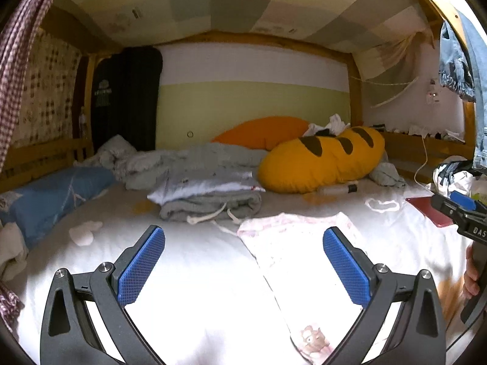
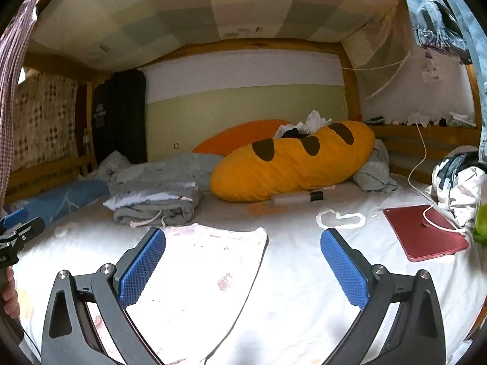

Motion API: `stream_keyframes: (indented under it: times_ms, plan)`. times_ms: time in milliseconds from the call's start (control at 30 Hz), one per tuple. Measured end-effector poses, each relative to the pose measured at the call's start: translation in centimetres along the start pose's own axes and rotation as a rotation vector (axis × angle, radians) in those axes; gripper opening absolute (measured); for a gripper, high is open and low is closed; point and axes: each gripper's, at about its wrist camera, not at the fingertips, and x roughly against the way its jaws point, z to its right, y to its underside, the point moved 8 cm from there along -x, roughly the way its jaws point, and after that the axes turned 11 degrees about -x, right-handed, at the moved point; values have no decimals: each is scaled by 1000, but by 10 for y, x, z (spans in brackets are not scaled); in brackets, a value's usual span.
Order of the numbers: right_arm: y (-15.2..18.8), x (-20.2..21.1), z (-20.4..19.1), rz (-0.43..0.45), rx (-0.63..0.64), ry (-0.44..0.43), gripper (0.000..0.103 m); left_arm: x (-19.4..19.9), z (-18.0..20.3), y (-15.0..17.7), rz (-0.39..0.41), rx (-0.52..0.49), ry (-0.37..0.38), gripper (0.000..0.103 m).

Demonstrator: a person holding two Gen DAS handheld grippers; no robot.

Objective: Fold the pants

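One pair of pale pink printed pants (image 1: pixel 292 261) lying flat on the white bed sheet (image 1: pixel 188 273), waistband toward the pillows, one leg running down between the left gripper (image 1: pixel 243 267)'s fingers. Two grippers, each with two blue cross-hatched pads on black arms; both spread wide, holding nothing, hovering low over the sheet. Right gripper (image 2: pixel 243 269) level above the pants' right edge, left pad over the fabric. One long yellow loaf-shaped cushion (image 2: pixel 292 161) with three brown slashes; one orange pillow (image 2: pixel 240 137) behind it; one folded grey stack with drawstrings (image 2: pixel 155 203); one blue pillow (image 1: pixel 51 194); one flat red tablet (image 2: pixel 426 231) with a white cable; one white loop of cord (image 2: pixel 339 219).
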Motion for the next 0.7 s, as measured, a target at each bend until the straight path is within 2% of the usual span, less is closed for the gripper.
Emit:
stream_keyframes:
  times_ms: [233, 367, 600, 700]
  plan:
    - [9, -10, -4, -46, 29, -4, 102, -13, 3, 23, -71, -1, 18, 103]
    - [25, -14, -8, -106, 58, -23, 102, -19, 10, 35, -105, -25, 25, 103]
    - [45, -13, -12, -149, 116, -8, 102, -26, 32, 52, -171, -62, 87, 103]
    - [50, -16, -12, -179, 107, -18, 102, -27, 36, 57, -187, -31, 130, 103]
